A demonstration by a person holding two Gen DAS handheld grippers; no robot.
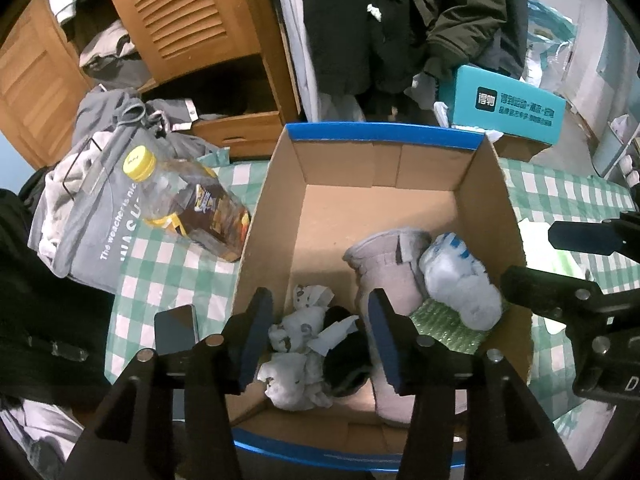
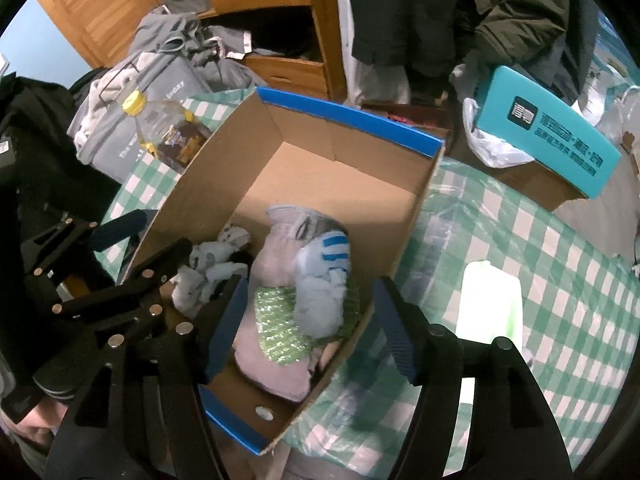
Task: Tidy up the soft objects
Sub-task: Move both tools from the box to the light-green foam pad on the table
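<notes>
An open cardboard box [image 1: 276,216] with a blue rim stands on a green checked cloth. Inside lie white patterned socks [image 1: 298,344], a black item [image 1: 344,356], a pinkish-grey garment [image 1: 390,264], a pale sock with blue stripes [image 1: 460,276] and green bubble wrap [image 1: 448,320]. My left gripper [image 1: 320,334] hangs open over the white socks without touching them. In the right wrist view my right gripper [image 2: 310,320] is open above the striped sock [image 2: 324,280], one finger inside the box [image 2: 408,216], the other outside its right wall. Each gripper shows in the other's view: right [image 1: 530,256], left [image 2: 162,232].
A clear bottle with a yellow cap [image 1: 192,200] lies against the box's left wall, beside a grey tote bag [image 1: 92,236]. A phone [image 1: 176,328] lies near the left fingers. A teal box [image 2: 552,136], a pale green pack [image 2: 488,300], hanging coats and a wooden wardrobe [image 1: 192,24] surround the table.
</notes>
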